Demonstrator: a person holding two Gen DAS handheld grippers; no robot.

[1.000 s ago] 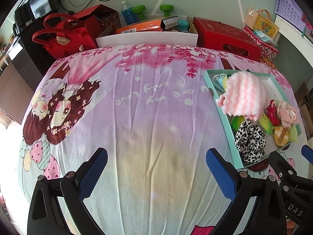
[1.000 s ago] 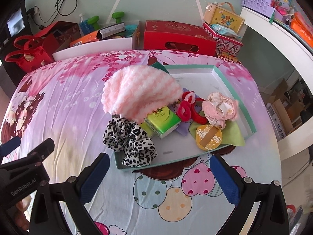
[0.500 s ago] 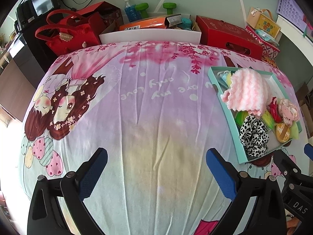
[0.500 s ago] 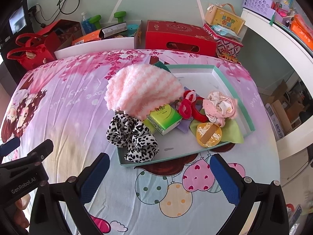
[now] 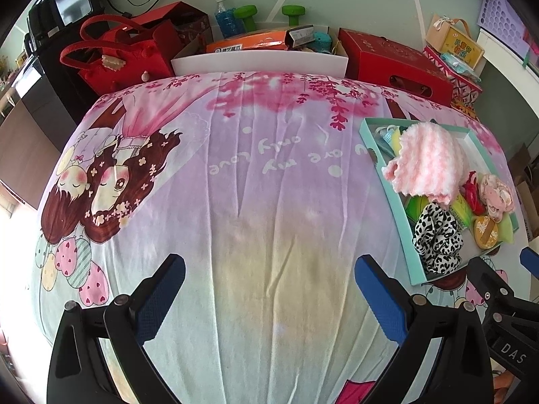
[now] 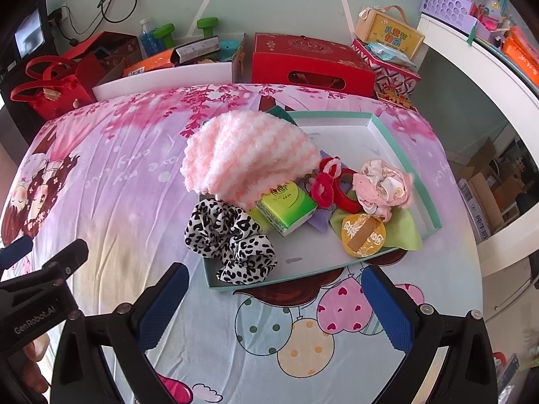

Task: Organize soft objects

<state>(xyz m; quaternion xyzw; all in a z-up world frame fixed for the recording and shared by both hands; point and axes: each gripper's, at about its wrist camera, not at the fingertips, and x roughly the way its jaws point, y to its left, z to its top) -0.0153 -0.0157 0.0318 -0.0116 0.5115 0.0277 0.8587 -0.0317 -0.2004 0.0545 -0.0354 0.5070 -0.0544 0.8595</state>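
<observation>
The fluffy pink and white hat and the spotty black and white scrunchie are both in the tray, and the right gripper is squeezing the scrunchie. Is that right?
Not quite. The hat and the scrunchie are both in the tray, but the right gripper is not squeezing the scrunchie. The right wrist view shows its jaws wide open and empty, hanging over the bedsheet just in front of the tray.

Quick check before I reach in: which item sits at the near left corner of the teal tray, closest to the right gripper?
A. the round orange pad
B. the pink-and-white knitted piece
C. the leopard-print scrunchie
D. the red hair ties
C: in the right wrist view the leopard-print scrunchie lies at the near left corner of the teal tray, just ahead of the open right gripper.
</observation>
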